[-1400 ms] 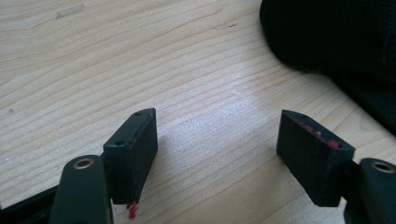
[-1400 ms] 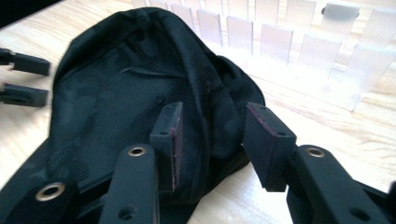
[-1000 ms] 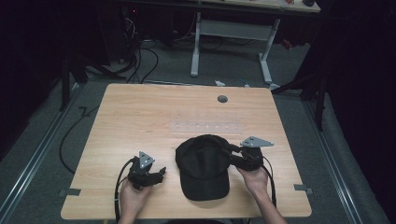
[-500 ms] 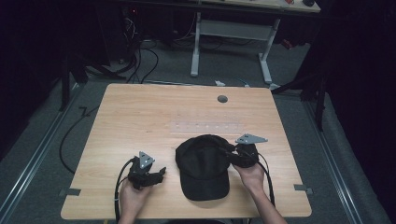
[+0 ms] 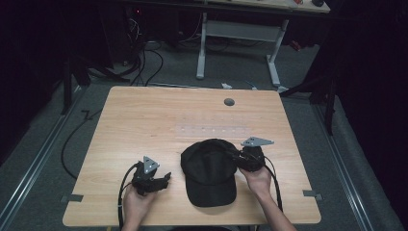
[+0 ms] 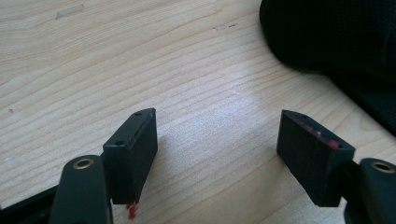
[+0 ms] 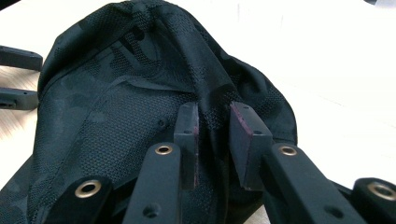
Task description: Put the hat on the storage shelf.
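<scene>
Right tongs (image 5: 239, 159) pinch a fold of the cap (image 5: 210, 169); in the right gripper view the two jaws stand close together with a ridge of black mesh fabric gathered between them, the cloth (image 7: 140, 93) rising in a crease beyond the tips; the cap's crown spreads out ahead of and to the left of these jaws; in the high view the right hand (image 5: 258, 178) holds the tongs at the cap's right edge, a grey plate on top and a cable looping back toward the person.

Left tongs (image 5: 163, 179) are spread wide and hold nothing; in the left gripper view (image 6: 217, 149) bare wood shows between the two jaws, and the cap's dark edge (image 6: 327, 42) lies ahead and to the right of them, apart from both tips; small red marks show on the jaw pads; in the high view the left hand (image 5: 137, 204) holds these tongs low over the table (image 5: 159, 115), just left of the cap's brim, not touching it.

Between the two tongs the cap rests on the table, brim toward the person, crown farther off; beyond the cap a faint pale strip (image 5: 211, 130) lies on the wood, and farther still a small grey round spot (image 5: 229, 101) sits near the far edge.
</scene>
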The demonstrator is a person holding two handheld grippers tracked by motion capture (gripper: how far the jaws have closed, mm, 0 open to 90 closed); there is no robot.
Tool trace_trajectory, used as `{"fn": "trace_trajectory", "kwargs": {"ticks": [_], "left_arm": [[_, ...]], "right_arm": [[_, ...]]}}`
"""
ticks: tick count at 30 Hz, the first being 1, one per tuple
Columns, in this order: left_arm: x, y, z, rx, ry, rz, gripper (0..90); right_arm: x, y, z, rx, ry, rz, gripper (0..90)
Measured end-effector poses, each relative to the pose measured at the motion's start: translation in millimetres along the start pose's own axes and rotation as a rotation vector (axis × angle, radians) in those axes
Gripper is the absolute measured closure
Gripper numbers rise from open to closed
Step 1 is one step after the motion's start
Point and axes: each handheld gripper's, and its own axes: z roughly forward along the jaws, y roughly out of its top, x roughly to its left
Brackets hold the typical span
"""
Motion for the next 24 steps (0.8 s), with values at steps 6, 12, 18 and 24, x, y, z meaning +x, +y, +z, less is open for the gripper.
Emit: {"fn": "trace_trajectory", "kwargs": {"ticks": [6, 12, 18, 24], "left_arm": [[0.0, 0.0, 0.0, 0.000, 0.000, 0.000, 29.2], [0.0, 0.0, 0.0, 0.000, 0.000, 0.000, 29.2], [0.0, -0.1, 0.0, 0.000, 0.000, 0.001, 29.2], [0.0, -0.1, 0.0, 0.000, 0.000, 0.001, 29.2]], "right_arm": [[-0.3, -0.4, 2.3, 0.010, -0.008, -0.005, 73.5], [0.1, -1.0, 4.0, 0.011, -0.008, 0.002, 74.6], [2.3, -1.0, 3.6, 0.004, -0.021, -0.021, 81.7], [1.0, -0.8, 1.8, -0.001, -0.001, -0.015, 85.8]]}}
